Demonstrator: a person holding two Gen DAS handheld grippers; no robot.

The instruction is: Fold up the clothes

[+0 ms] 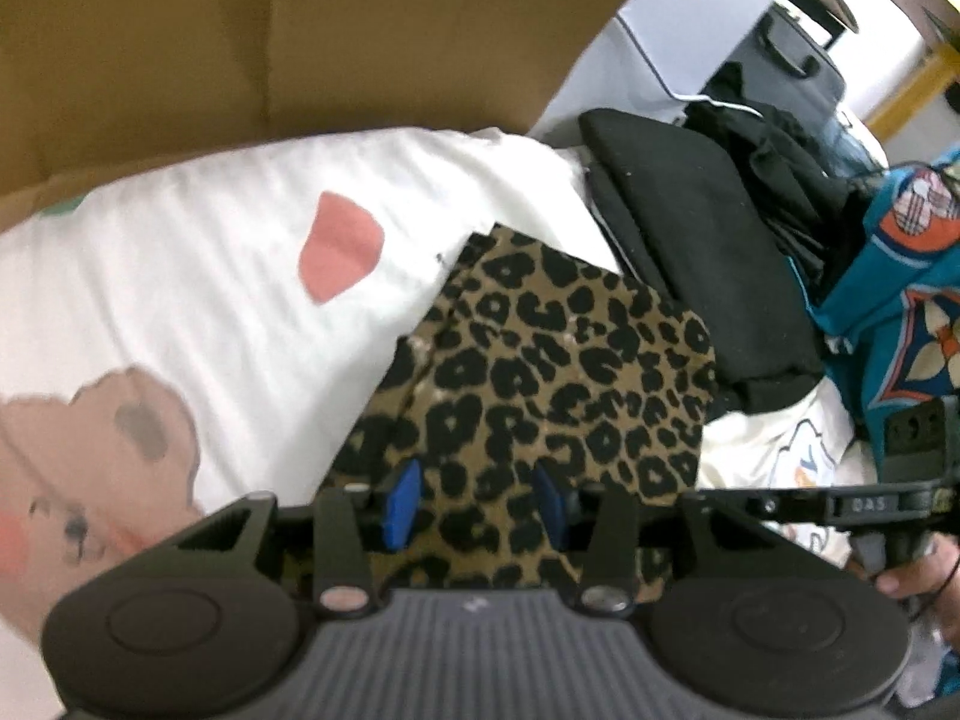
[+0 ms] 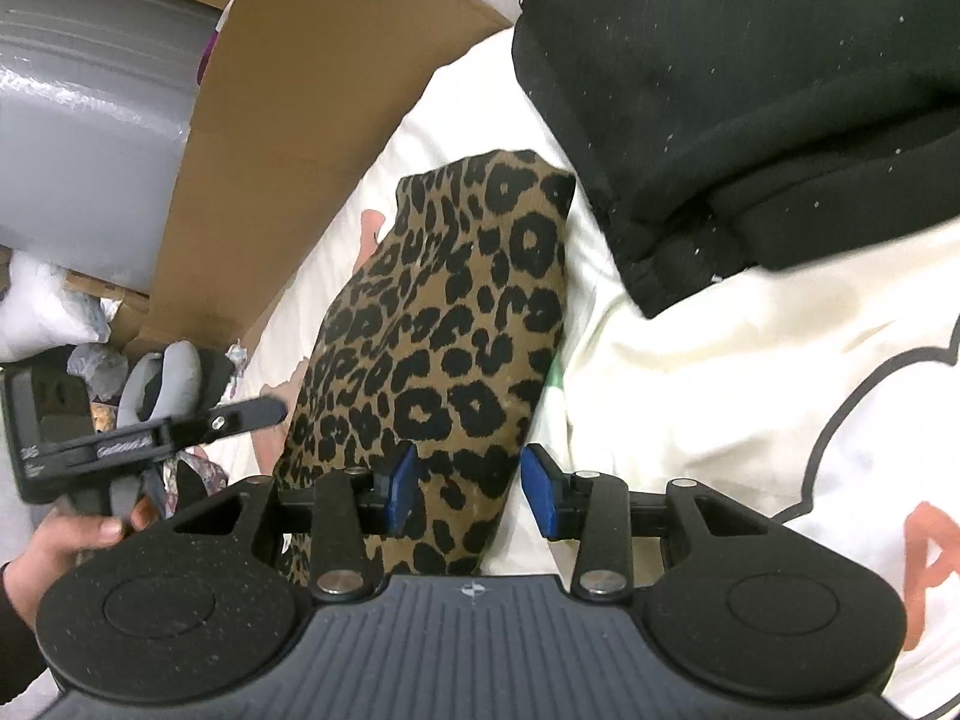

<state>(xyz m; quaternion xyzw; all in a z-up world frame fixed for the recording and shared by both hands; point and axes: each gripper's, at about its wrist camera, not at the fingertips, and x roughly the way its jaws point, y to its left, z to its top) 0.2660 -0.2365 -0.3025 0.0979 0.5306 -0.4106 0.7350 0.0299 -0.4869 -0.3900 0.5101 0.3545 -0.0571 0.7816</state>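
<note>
The left gripper (image 1: 477, 501) points down at a folded leopard-print garment (image 1: 540, 384), its jaws standing partly apart with the spotted cloth lying under the gap and the blue pads (image 1: 403, 501) not pressing on it. The right gripper (image 2: 474, 492) hangs over the same leopard-print garment (image 2: 444, 324) from the other side, jaws likewise partly apart; the cloth's edge runs beneath the gap, nearer the left pad, with nothing clamped. Just beyond both jaws the garment stretches away across a white bedsheet (image 1: 198, 252) printed with a brown bear (image 1: 120, 444) and a pink heart (image 1: 339, 246). To the right of the left jaws lies a stack of folded black clothes (image 1: 690, 228), touching the leopard piece's far edge, and beside it a teal patterned cloth (image 1: 900, 300). Beyond the sheet stands a brown cardboard sheet (image 1: 270, 36). Left of the right jaws a hand (image 2: 66, 534) grips the other tool's handle.
</note>
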